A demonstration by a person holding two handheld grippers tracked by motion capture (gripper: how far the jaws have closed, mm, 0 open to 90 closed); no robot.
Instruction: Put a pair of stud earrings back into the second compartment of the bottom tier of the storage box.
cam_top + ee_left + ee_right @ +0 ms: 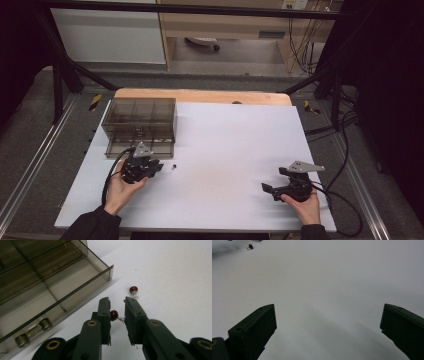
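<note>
Two dark red bead earrings with thin metal posts appear in the left gripper view: one [114,314] pinched between the left gripper's [117,312] narrowed jaws, the other [133,290] lying just beyond on the white tabletop [175,270]. Beside them stands a smoky translucent plastic drawer box [50,282], its compartments legible close up, while the high view reduces the loose earring [174,166] to a speck. Across the table the right gripper [280,189] rests with jaws spread wide, nothing between them.

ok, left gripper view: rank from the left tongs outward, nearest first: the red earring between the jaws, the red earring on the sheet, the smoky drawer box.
1. Earring between the jaws, gripped in the left tongs.
2. Drawer box, left of the jaws, its open drawer's front close by.
3. Loose earring, just ahead of the tips on the white sheet. Items 2 and 3 are too close to call.
</note>
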